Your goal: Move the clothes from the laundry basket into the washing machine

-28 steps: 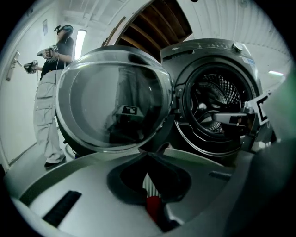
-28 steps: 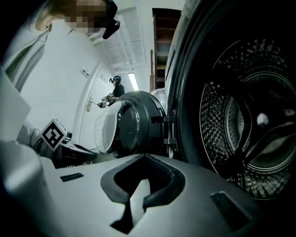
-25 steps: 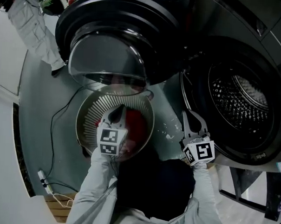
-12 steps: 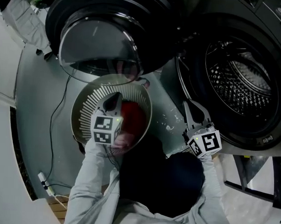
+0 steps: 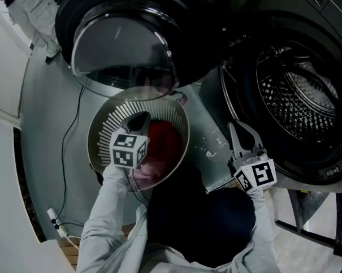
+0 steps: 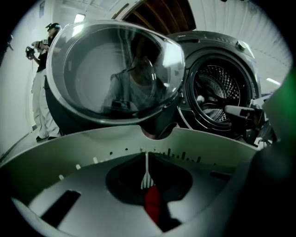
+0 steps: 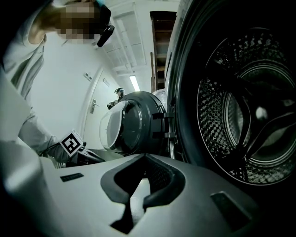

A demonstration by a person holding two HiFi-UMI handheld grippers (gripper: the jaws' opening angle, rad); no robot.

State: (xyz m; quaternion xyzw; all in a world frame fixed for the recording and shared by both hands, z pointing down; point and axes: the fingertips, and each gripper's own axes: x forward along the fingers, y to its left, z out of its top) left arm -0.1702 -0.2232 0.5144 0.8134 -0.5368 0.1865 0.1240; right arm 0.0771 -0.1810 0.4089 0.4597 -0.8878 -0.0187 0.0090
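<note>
Red cloth (image 5: pixel 162 141), white slatted basket (image 5: pixel 110 118)

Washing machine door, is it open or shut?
Open. The door, with its round glass window, is swung out to the side. You can see straight into the drum with its little holes.

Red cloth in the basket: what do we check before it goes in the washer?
1. Washer door swung open: ok.
2. Drum not blocked: ok.
3. Red cloth lying in the laundry basket: ok.
4. Left gripper holding the cloth: cannot tell; its jaws are together, with red showing just beneath them.
5. Right gripper empty, jaws slightly apart, beside the drum: ok.
</note>
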